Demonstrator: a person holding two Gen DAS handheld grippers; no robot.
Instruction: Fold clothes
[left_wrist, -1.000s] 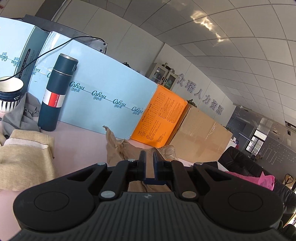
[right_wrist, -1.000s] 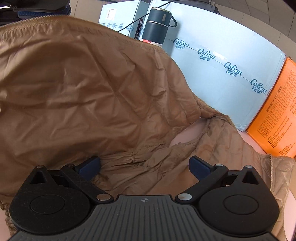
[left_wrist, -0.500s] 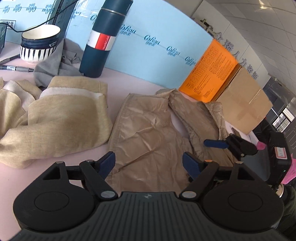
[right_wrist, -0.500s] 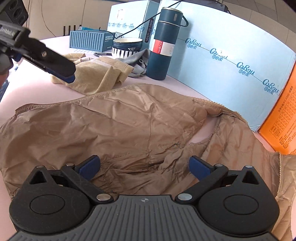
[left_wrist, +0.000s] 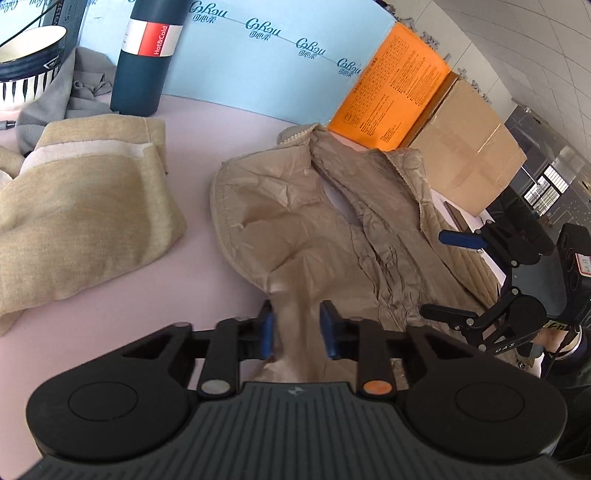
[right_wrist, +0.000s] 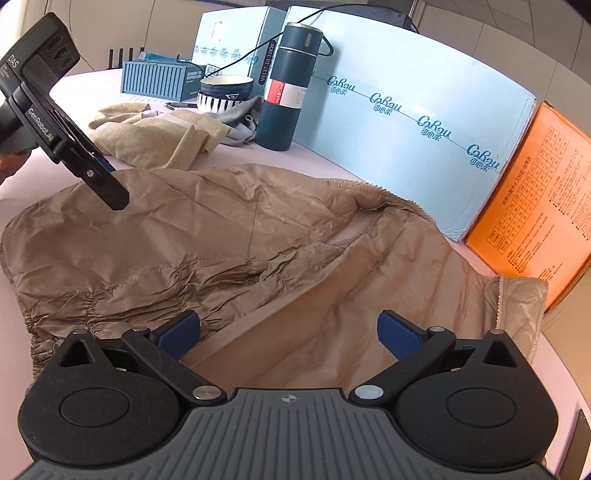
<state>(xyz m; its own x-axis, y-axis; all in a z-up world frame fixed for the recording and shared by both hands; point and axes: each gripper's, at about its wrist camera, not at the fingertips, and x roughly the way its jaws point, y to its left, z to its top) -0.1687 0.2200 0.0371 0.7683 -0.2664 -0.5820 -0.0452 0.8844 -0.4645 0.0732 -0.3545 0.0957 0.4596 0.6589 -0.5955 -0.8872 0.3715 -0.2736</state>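
A tan quilted vest (left_wrist: 295, 221) lies spread and crumpled on the pale pink table (left_wrist: 207, 280). My left gripper (left_wrist: 297, 328) is at the vest's near edge. Its blue pads are drawn close, and a raised ridge of the fabric is pinched between them. In the right wrist view the same vest (right_wrist: 229, 236) fills the middle, and the left gripper (right_wrist: 118, 199) comes down onto its far left part. My right gripper (right_wrist: 288, 332) hovers open over the vest's right half with nothing between its fingers. From the left wrist view, the right gripper (left_wrist: 436, 273) shows at the right edge.
A folded beige sweater (left_wrist: 81, 192) and a grey cloth (left_wrist: 55, 107) lie left of the vest. Behind them stand a dark blue flask (left_wrist: 144, 62), a striped bowl (left_wrist: 26, 66), a light-blue box (left_wrist: 258, 55), an orange box (left_wrist: 395, 88) and a cardboard box (left_wrist: 469, 147).
A second ago the left gripper was shut and held the vest up. It let go, the vest dropped flat, and its fingers have now closed on a fold at the near edge. The right gripper stayed open.
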